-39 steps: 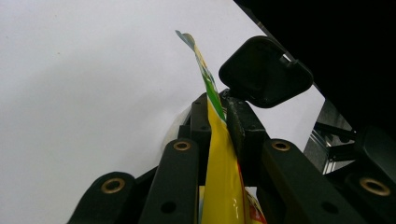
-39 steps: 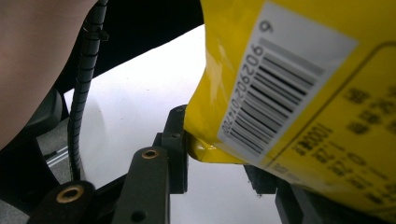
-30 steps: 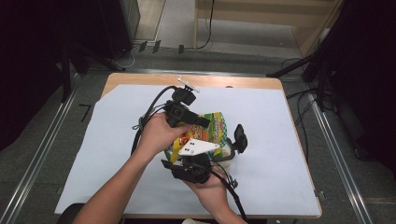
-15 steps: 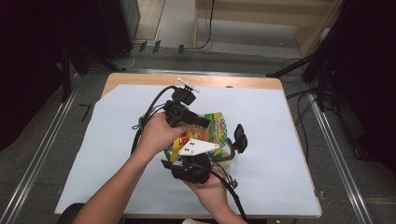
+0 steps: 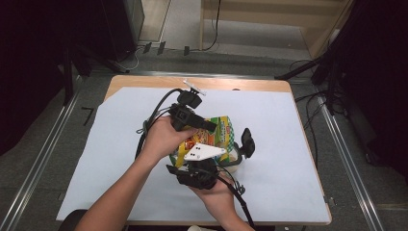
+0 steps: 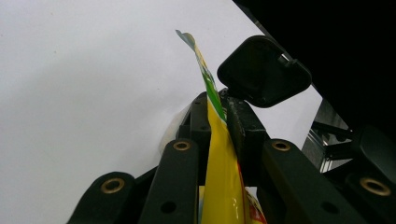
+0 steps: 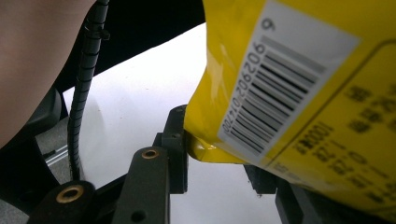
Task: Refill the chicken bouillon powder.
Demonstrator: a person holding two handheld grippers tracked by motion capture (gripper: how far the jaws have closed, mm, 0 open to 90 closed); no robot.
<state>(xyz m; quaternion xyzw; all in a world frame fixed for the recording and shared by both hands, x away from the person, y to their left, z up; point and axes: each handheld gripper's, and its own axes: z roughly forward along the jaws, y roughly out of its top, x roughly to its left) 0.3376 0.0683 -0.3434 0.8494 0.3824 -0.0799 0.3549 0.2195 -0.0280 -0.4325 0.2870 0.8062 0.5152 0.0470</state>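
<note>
A yellow and green snack bag [image 5: 222,133] is held up over the middle of the table between both hands. My left gripper [image 5: 210,127] comes in from the left and is shut on the bag's thin upper edge [image 6: 214,100]. Below the bag, my right gripper [image 5: 208,162] carries a grey plate. In the right gripper view the bag's barcode side [image 7: 303,93] fills the upper right. Its lower corner lies between that gripper's [image 7: 217,156] jaws and hides the right one. Whether those jaws press the bag is unclear.
White paper [image 5: 298,159] covers the wooden table [image 5: 250,85]. A black rounded flap [image 5: 247,141] stands just right of the bag, with something pale and translucent [image 5: 233,160] under it. A small white object [image 5: 193,85] lies at the far edge. Cables trail from both grippers.
</note>
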